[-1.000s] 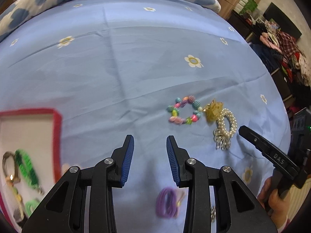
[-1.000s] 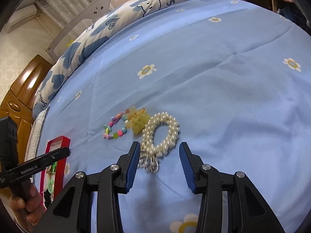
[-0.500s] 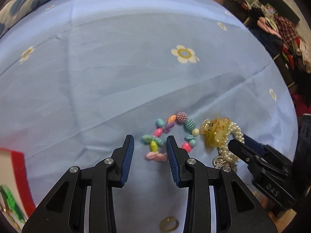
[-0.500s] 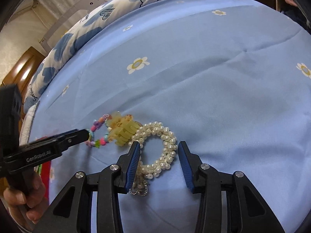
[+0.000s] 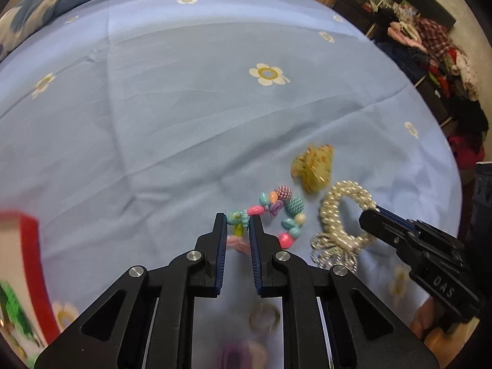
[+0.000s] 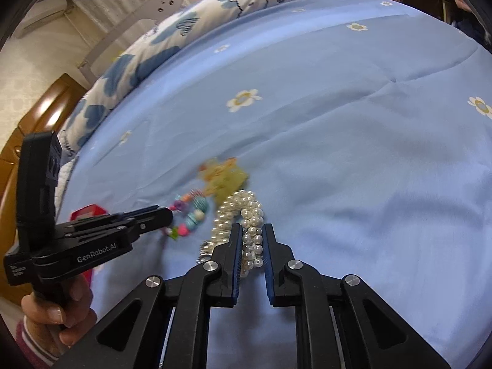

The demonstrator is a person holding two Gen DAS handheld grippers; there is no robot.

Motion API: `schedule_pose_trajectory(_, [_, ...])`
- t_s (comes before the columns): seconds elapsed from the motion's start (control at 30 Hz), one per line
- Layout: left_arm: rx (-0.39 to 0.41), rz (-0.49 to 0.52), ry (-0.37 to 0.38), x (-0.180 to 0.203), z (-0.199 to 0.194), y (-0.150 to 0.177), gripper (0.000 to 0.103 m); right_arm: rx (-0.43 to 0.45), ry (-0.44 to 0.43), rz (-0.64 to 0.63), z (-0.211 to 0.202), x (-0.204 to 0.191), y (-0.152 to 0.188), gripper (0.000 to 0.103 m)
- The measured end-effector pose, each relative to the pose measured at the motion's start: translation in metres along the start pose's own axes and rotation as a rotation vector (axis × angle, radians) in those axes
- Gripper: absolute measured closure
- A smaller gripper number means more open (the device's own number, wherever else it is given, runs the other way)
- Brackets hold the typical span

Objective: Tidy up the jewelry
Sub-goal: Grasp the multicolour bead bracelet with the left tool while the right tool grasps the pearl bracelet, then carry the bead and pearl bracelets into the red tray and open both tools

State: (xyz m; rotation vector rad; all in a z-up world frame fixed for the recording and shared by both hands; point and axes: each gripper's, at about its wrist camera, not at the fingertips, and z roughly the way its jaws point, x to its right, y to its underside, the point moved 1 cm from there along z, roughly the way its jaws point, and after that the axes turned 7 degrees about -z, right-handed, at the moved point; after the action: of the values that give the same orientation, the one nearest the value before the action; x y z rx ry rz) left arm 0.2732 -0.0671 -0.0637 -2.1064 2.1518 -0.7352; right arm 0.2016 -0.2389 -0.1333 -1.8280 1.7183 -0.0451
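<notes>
Two grippers, two bracelets — my left gripper has its jaws pinched onto the near-left side of the colorful bead bracelet, a few beads squeezed between the blue pads. My right gripper is clamped on the pearl bracelet, one strand of pearls running straight down between its fingers. Both bracelets sit on the blue flowered bedspread, nearly touching each other, the pearls just right of the beads from my left camera. Just ahead of the pearls, a little past both sets of fingertips, lies a yellow hair clip — blurry in the right view. Off to my far left there's a red-edged box with something green in it, too smeared to make out. Close under my left gripper is a small ring, also blurry.
</notes>
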Motion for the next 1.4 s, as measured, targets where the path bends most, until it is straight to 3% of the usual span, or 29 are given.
schedule_pose_trajectory(0.27, [0.063, -0.072, 0.031, -0.027, -0.055, 0.028, 0.091, 0.034, -0.087, -0.015, -0.028, -0.030, 0.008, 0.091])
schedule_pose_trajectory(0.73, [0.166, -0.231, 0.022, -0.091, -0.132, 0.082, 0.091, 0.026, -0.195, -0.108, -0.033, -0.112, 0.013, 0.091])
schedule_pose_trajectory(1.4, [0.257, -0.465, -0.042, -0.187, -0.186, 0.142, 0.091, -0.024, -0.349, -0.240, -0.018, -0.213, 0.031, 0.091])
